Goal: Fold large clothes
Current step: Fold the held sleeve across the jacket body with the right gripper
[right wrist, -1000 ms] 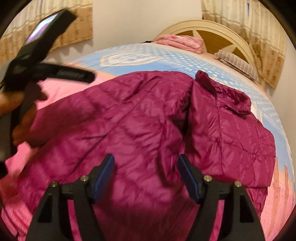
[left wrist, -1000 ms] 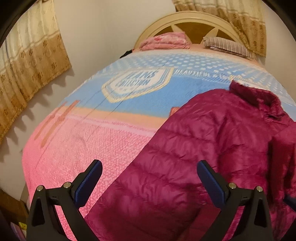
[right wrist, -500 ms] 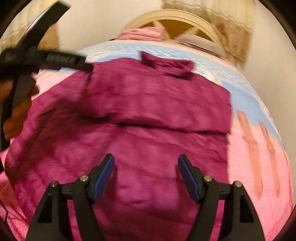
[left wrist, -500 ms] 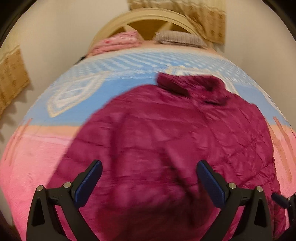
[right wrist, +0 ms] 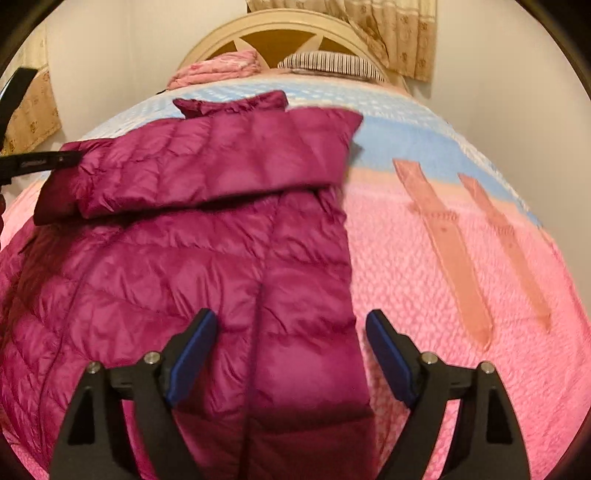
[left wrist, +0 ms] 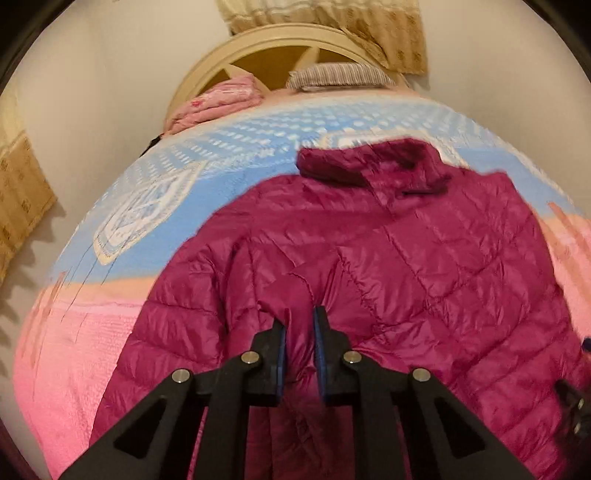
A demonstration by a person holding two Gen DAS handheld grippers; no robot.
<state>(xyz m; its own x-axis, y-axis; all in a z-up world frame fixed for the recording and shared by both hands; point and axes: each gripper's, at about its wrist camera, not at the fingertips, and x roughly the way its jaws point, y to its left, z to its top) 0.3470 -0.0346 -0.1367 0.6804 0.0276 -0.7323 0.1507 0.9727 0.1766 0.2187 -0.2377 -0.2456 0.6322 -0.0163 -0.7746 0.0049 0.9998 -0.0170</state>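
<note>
Magenta puffer jacket (left wrist: 388, 266) lies spread mid-bed, collar toward the headboard (left wrist: 273, 48) | one sleeve already folded across the chest | left gripper (left wrist: 298, 350) has just closed, pinching fabric | right gripper (right wrist: 291, 354) widening, holding nothing, above the hem | remaining folds still ahead

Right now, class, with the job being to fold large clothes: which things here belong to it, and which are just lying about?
Part of the job:
- jacket
- left gripper, pinching a fold of the jacket
- right gripper, open over the jacket's edge
- bedspread, the folding surface

Just lying about:
- pink blanket
- striped pillow
- curtain
- headboard
</note>
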